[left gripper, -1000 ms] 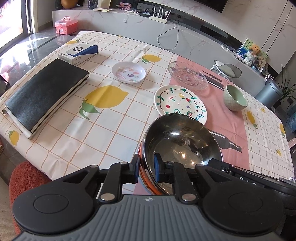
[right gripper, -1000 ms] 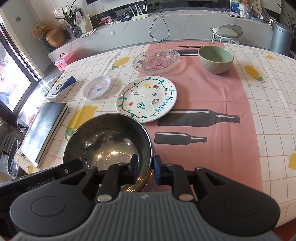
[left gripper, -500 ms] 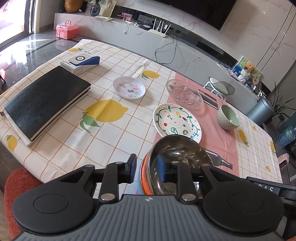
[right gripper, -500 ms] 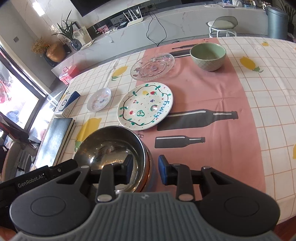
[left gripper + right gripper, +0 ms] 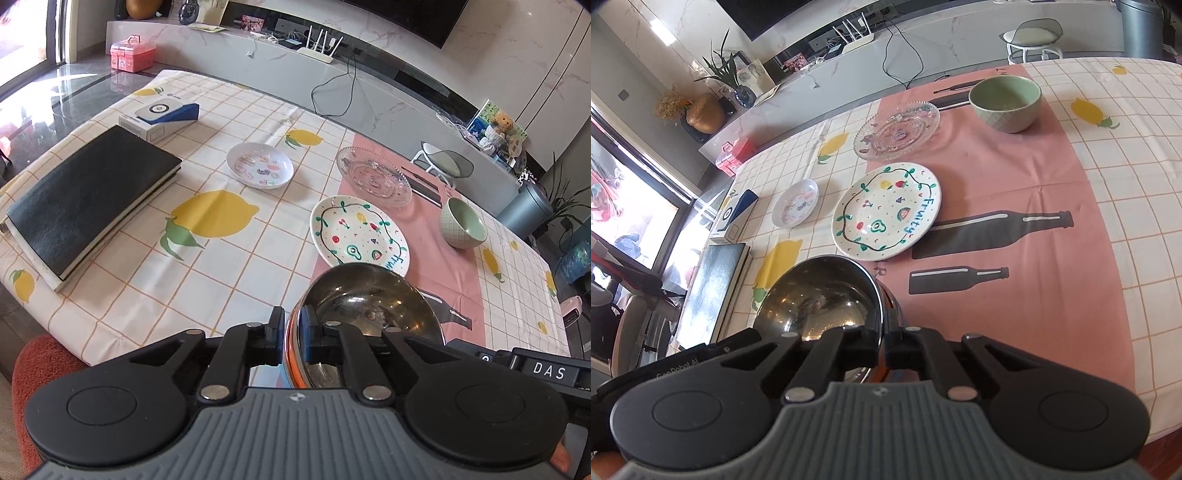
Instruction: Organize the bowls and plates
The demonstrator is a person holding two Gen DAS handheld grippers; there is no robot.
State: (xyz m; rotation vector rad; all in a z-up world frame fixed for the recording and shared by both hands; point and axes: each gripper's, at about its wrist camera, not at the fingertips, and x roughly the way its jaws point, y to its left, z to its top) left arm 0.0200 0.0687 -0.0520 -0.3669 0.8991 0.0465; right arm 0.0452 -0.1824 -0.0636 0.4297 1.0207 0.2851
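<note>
Since a second ago my right gripper (image 5: pixel 882 345) has gone from straddling the steel bowl's (image 5: pixel 369 299) rim with slack to pinching it, and the bowl now sits higher in both wrist views, its base clear of the tablecloth (image 5: pixel 229 258). My left gripper (image 5: pixel 291 332) is closing a little further, its pads pressed on the opposite side of the same rim, one pad inside and one on the orange outer wall. So both grippers are clamped on the steel bowl, which hangs between them above the near edge of the table, over the seam where the lemon-check cloth meets the pink runner (image 5: pixel 1034 166).

What the next move turns on, as I judge it: the green bowl (image 5: pixel 1006 103) lies straight ahead and far, toward the far edge on the runner, on my right gripper's side. Between us sit the fruit-painted plate (image 5: pixel 886 210), just beyond the steel bowl, then the glass plate (image 5: pixel 897 131). The small sticker plate (image 5: pixel 260 170) lies off to the left, nearer my left gripper.
</note>
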